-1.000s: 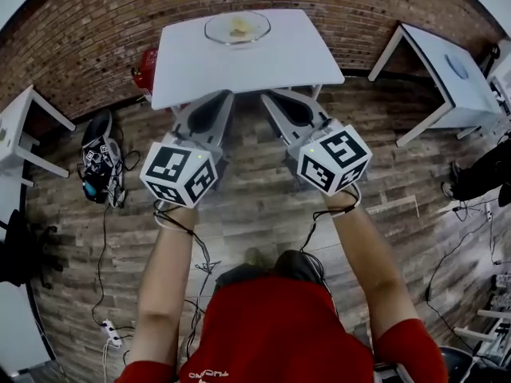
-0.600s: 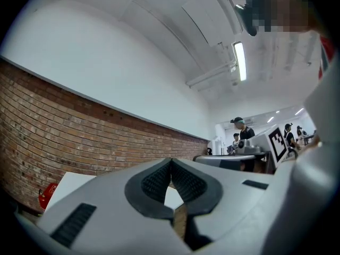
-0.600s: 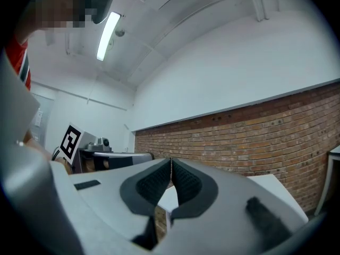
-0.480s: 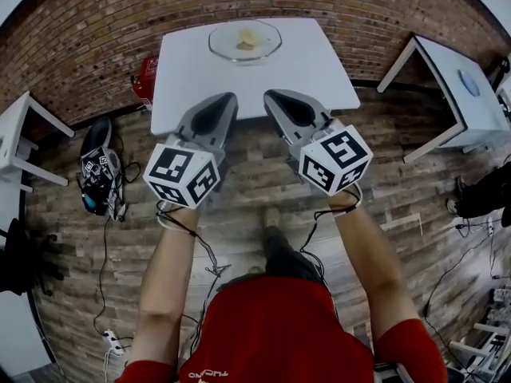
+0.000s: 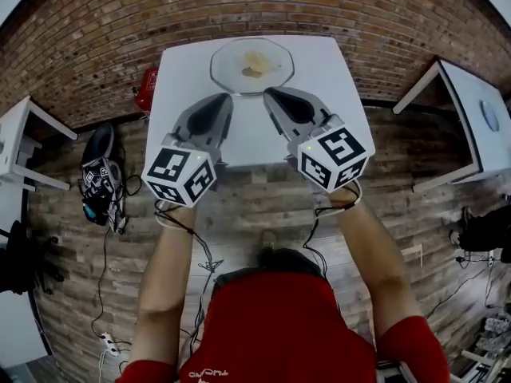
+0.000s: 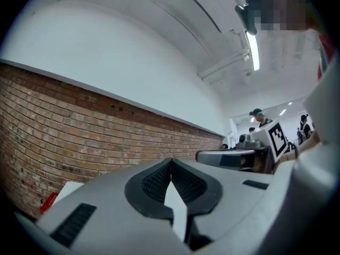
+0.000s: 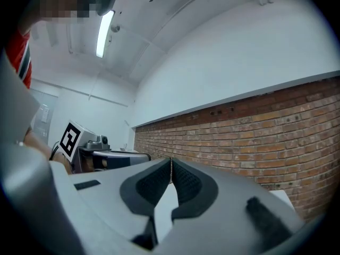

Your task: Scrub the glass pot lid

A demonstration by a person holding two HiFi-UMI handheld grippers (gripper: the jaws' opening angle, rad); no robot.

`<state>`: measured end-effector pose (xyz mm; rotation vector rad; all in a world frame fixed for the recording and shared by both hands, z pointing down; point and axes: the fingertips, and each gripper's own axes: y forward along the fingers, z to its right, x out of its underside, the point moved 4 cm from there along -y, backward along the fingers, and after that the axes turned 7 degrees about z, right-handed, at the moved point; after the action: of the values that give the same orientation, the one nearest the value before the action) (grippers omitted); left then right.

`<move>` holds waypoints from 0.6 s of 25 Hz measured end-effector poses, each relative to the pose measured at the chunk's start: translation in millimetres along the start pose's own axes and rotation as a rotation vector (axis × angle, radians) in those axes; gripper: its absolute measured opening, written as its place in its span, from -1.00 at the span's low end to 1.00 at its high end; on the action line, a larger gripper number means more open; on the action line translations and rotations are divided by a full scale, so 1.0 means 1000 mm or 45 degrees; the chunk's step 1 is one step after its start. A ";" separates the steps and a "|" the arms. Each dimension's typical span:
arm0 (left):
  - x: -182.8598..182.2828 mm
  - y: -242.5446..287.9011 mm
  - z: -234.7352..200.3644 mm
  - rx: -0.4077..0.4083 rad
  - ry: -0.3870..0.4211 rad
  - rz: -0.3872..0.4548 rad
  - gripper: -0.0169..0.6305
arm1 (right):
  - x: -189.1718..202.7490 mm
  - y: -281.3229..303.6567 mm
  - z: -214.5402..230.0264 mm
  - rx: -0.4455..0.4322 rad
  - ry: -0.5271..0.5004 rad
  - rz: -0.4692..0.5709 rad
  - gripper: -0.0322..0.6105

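The glass pot lid [image 5: 251, 65] lies flat at the far middle of a white table [image 5: 188, 70], with a yellowish sponge-like piece [image 5: 257, 62] on it. My left gripper [image 5: 223, 100] is held above the table's near left part, shut and empty. Beside it my right gripper [image 5: 273, 96] is also shut and empty, just short of the lid's near rim. In the left gripper view the left gripper [image 6: 170, 161] tilts upward at a brick wall. In the right gripper view the right gripper [image 7: 170, 161] does the same, with the pads touching.
A brick wall [image 5: 96, 30] runs behind the table. A red object [image 5: 146, 82] stands on the floor at the table's left. More white tables [image 5: 471, 126] stand to the right and left. Cables and a marker-covered device [image 5: 100, 183] lie on the wooden floor at left.
The table and lid have come nearer in the head view as the person stepped forward. Both grippers now hang over the table's near part, still shut.
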<state>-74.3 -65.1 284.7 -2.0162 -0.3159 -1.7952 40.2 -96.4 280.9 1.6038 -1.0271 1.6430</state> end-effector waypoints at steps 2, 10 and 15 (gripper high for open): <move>0.003 0.022 -0.017 -0.028 0.007 -0.009 -0.89 | 0.002 0.020 0.023 -0.018 -0.007 -0.007 -0.80; 0.028 0.084 -0.079 -0.122 0.002 -0.089 -0.89 | 0.025 0.084 0.086 -0.031 -0.001 -0.072 -0.80; 0.049 0.113 -0.119 -0.131 -0.007 -0.130 -0.89 | 0.046 0.123 0.110 -0.019 -0.003 -0.109 -0.80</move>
<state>-123.9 -223.6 324.1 -2.1104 -0.3406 -1.9040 -11.8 -256.7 309.4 1.6180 -0.9565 1.5737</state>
